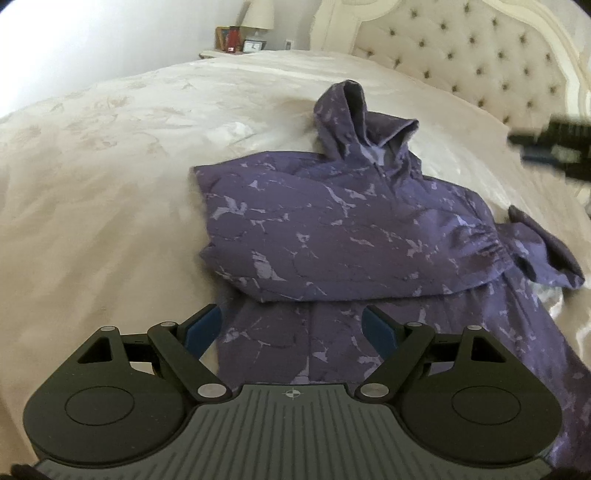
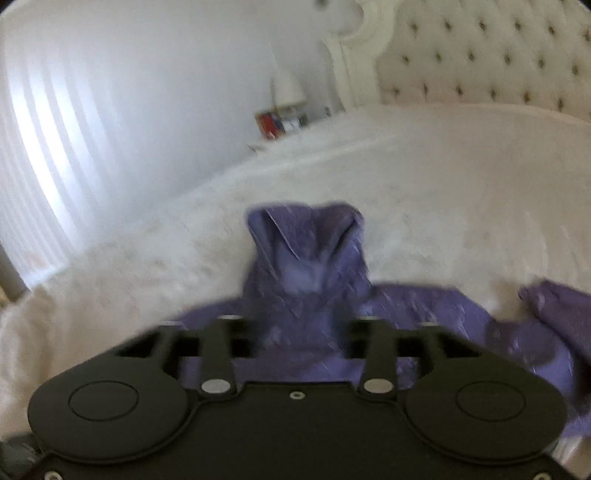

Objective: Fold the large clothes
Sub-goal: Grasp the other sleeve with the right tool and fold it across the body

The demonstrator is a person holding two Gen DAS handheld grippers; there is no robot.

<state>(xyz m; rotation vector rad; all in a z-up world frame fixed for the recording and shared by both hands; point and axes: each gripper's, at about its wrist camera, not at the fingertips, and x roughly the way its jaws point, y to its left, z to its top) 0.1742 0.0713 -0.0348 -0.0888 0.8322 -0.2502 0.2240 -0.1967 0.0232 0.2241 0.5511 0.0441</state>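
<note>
A purple hooded jacket (image 1: 332, 236) with a pale marbled print lies on the cream bedspread (image 1: 110, 177). One sleeve is folded across its chest, its cuff (image 1: 535, 251) bunched at the right. The hood (image 1: 354, 122) points toward the headboard. My left gripper (image 1: 291, 328) is open and empty, just above the jacket's lower part. My right gripper (image 2: 301, 325) shows blurred in the right wrist view, above the jacket (image 2: 424, 314) below the hood (image 2: 306, 251); its fingers are apart and hold nothing. It also shows at the right edge of the left wrist view (image 1: 554, 147).
A tufted cream headboard (image 1: 480, 55) stands at the far end of the bed. A nightstand with a lamp (image 1: 258, 16), a clock and a red object (image 1: 232, 38) sits beyond the bed's far left corner. Bright curtains (image 2: 48, 147) hang at the left.
</note>
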